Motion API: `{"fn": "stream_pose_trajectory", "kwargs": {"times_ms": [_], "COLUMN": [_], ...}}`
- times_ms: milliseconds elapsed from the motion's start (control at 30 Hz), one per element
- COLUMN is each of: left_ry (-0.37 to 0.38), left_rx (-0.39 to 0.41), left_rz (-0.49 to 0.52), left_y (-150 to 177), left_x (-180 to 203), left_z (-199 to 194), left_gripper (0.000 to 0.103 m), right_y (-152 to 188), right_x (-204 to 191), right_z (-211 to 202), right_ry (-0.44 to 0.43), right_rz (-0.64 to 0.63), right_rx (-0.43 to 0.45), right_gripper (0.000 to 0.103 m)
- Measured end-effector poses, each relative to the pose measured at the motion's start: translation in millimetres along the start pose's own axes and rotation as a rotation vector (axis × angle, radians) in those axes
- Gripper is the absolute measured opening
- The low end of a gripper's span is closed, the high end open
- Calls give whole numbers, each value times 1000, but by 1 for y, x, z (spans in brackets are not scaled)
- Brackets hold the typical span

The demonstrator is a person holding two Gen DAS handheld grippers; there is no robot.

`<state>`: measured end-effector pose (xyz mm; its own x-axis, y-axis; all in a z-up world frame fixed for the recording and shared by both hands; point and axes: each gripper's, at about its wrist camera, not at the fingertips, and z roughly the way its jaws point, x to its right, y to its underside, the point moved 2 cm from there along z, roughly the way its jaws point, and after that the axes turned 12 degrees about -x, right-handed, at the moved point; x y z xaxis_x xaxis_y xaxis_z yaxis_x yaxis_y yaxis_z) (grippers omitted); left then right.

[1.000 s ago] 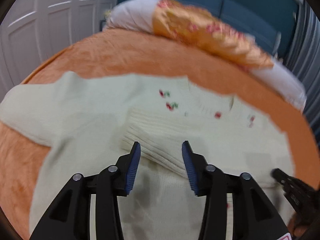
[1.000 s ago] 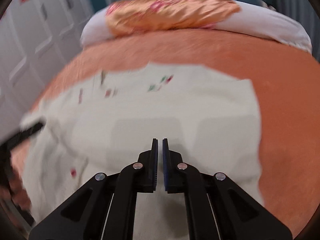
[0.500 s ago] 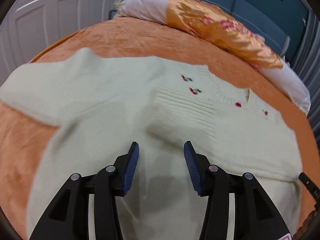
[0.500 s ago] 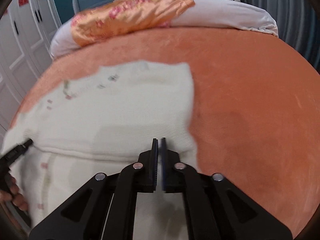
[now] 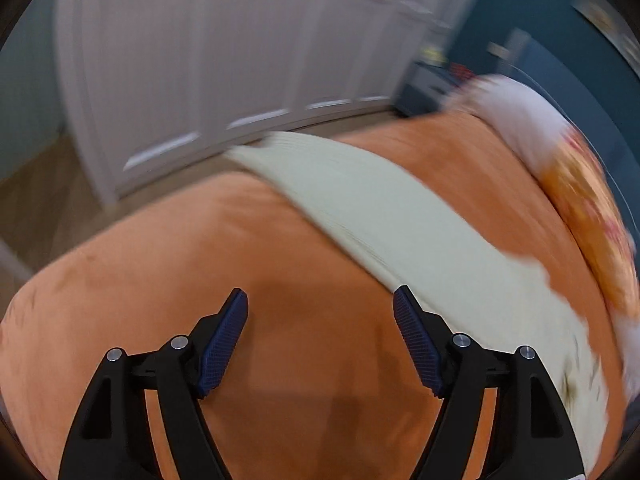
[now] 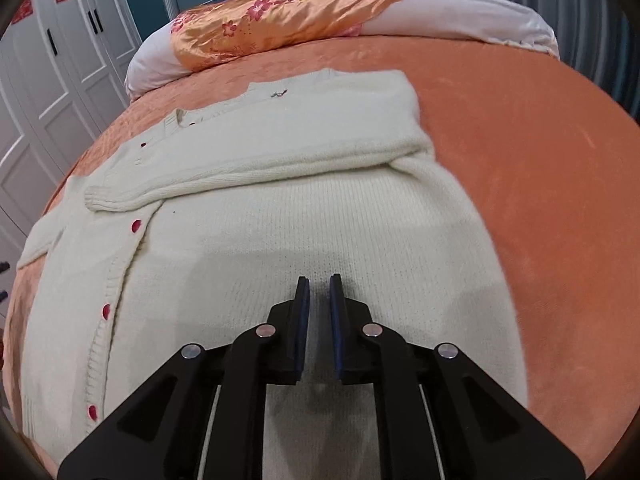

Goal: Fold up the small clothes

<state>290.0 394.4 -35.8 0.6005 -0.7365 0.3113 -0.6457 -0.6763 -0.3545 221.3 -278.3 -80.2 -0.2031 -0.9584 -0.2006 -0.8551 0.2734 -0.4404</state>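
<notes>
Two grippers were in my hands, both tilted down over the bed (image 6: 520, 128).

Right gripper (image 6: 319, 280): jaws stood a narrow slit apart and had just been opening; nothing sat between the pads, only bare knit showed through the gap. It hung over the lower body of the cardigan (image 6: 260, 248). The cardigan lay flat on the orange cover, button side up, with red buttons (image 6: 137, 225) running down its left part. Beyond my fingertips one sleeve (image 6: 240, 176) lay folded across the chest, cuff toward the left. Farther off was the neckline, then the bare cover, then an orange floral pillow (image 6: 280, 16) on a white one (image 6: 460, 12) at the head of the bed.

Left gripper (image 5: 320, 300): jaws spread wide and had just been opening further; nothing between them. Below the pads was plain orange cover (image 5: 200, 260). The right finger (image 5: 416, 344) sat at the edge of a cream strip (image 5: 380, 208) of the cardigan; I could not tell whether it touched. The strip ran diagonally away toward the bed's far edge. This view was blurred. Past the edge came wood floor (image 5: 48, 184) and white panelled doors (image 5: 224, 52), with the pillows at far right.
</notes>
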Motion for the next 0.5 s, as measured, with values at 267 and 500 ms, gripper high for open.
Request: {"fn": "stream_pose_trajectory", "kwargs": {"times_ms": [267,500], "left_ry": [119,53], "left_rx": [-29,-2], "left_rz": [-140,5], "left_y": [-65,-72], "left_x": [-13,23], "left_z": [36,22], "left_gripper": [72,10], "right_y": [2,2], "right_x": [2,7], "right_z": [1,2], "right_ry": [-15,-47], "right_rz": [12,29], "right_rx": [5,11], "right_gripper": [10,10]}}
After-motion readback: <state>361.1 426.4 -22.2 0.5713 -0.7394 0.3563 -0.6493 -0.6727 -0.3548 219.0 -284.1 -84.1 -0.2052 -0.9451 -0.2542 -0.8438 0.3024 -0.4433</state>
